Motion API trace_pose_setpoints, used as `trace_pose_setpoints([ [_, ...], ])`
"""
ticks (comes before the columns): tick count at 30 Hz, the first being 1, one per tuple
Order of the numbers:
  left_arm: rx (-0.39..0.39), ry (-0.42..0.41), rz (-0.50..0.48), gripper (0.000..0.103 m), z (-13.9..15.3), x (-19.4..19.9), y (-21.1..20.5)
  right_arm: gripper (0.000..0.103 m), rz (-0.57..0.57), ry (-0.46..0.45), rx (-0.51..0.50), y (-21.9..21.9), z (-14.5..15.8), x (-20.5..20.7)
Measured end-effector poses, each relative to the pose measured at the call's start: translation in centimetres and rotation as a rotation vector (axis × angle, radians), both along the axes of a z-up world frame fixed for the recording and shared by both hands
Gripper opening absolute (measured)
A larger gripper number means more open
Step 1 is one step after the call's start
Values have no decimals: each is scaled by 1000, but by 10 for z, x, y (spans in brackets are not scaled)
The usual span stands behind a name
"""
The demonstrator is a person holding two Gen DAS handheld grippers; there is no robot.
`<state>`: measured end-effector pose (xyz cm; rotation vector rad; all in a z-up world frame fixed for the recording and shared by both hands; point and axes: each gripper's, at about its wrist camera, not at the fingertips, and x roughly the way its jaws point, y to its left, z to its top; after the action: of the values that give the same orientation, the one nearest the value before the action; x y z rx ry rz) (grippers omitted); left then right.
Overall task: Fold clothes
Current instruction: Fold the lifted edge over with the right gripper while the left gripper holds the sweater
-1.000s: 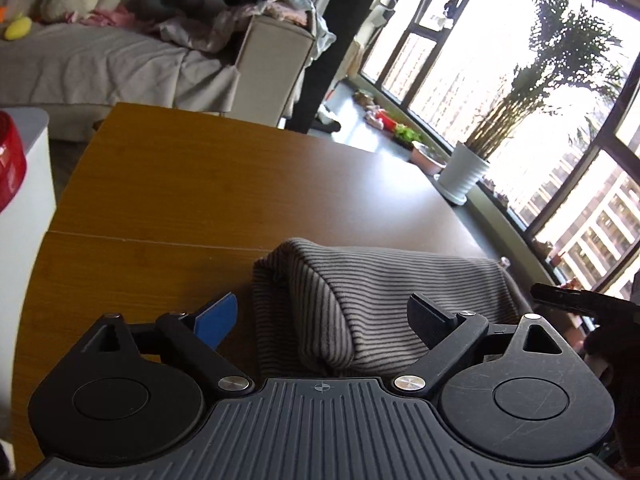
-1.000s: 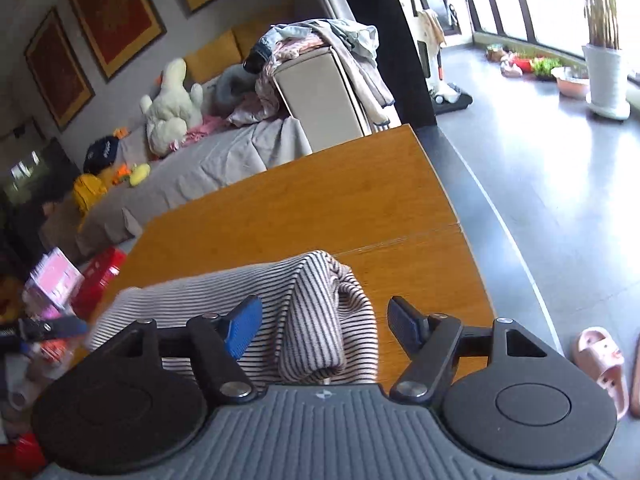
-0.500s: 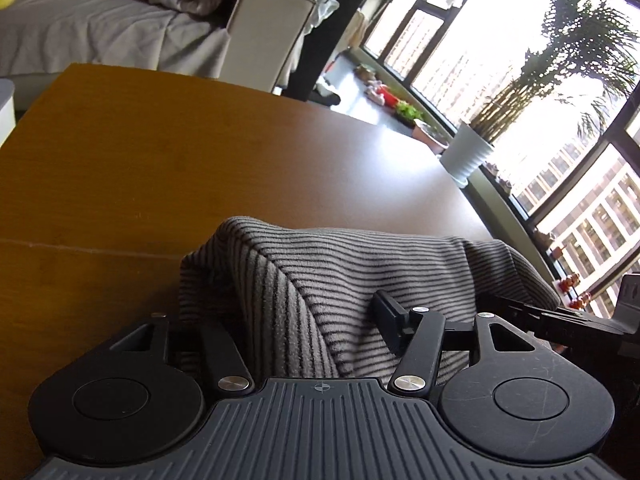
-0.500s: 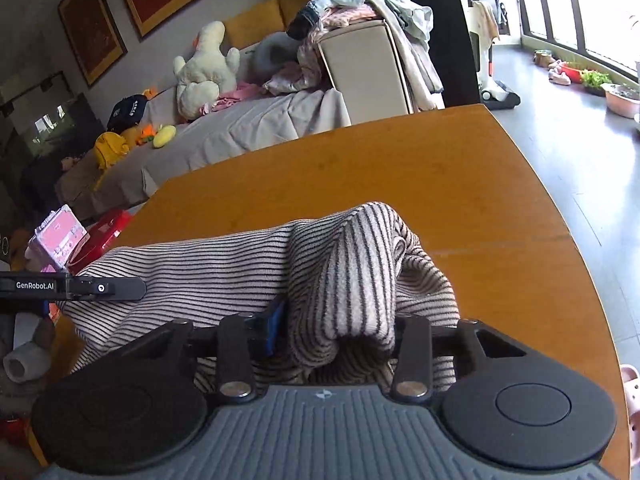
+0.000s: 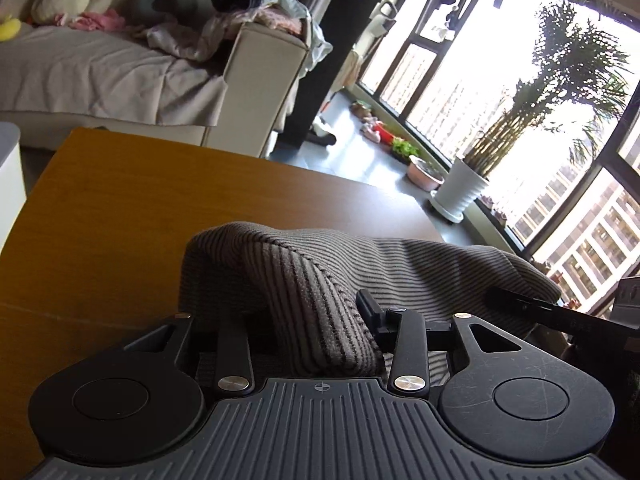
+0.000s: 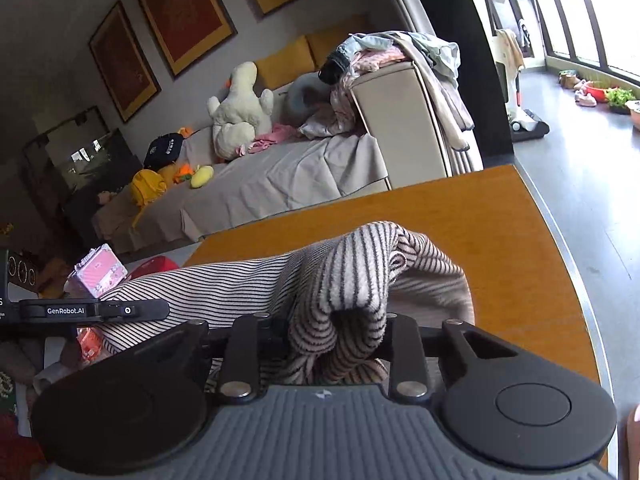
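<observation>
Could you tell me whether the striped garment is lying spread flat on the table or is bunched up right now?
Bunched, not flat. The striped garment humps up between both grippers, left gripper and right gripper, each shut on a gathered fold above the table.

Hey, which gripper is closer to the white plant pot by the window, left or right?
Right. The white plant pot sits far right, and the right gripper holds the striped garment on that side; the left gripper grips the opposite end.
</observation>
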<state>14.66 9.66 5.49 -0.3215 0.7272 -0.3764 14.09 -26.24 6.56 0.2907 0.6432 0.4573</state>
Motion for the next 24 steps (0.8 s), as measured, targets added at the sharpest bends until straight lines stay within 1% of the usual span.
trace_pose_setpoints([
  [2,11,12,-5,45,-11,-16,-3,28,-8,41,-44,1,-17,-9],
  [3,22,27,-2,45,-18,-20,-4,30,-15,65,-73,3,-27,-11],
  [4,40,49,8,46,-27,-23,-5,35,-21,75,-98,4,-34,-15],
  [5,71,66,30,54,-37,-24,-6,36,-28,54,-115,6,-37,-19],
  [6,80,50,39,55,-42,-27,-4,41,-34,33,-132,7,-39,-23],
  [7,101,34,50,57,-41,-31,-4,48,-41,17,-151,9,-40,-26],
  [8,123,18,62,63,-39,-35,-4,56,-48,14,-173,12,-36,-28],
  [9,147,1,81,69,-35,-39,-4,71,-52,9,-190,13,-33,-30],
  [10,168,-23,93,70,-30,-43,-4,82,-49,-4,-199,14,-30,-33],
  [11,180,-44,98,72,-25,-48,-4,90,-59,-22,-212,13,-26,-36],
  [12,190,-64,102,76,-21,-52,-4,101,-68,-40,-225,13,-23,-39],
  [13,189,-86,102,79,-15,-57,-4,103,-78,-59,-238,12,-19,-42],
  [15,178,-126,93,90,-5,-68,-6,103,-97,-95,-264,11,-12,-47],
  [17,159,-153,62,95,3,-74,-11,103,-117,-131,-285,10,-5,-52],
  [18,147,-161,40,95,5,-76,-16,103,-129,-144,-280,10,-2,-52],
  [21,89,-123,-24,96,0,-69,-31,103,-172,-146,-256,11,3,-39],
  [23,55,-70,-51,96,-11,-64,-40,103,-196,-82,-257,11,-4,-22],
  [24,43,-40,-62,96,-18,-61,-44,103,-209,-31,-286,12,-11,-11],
])
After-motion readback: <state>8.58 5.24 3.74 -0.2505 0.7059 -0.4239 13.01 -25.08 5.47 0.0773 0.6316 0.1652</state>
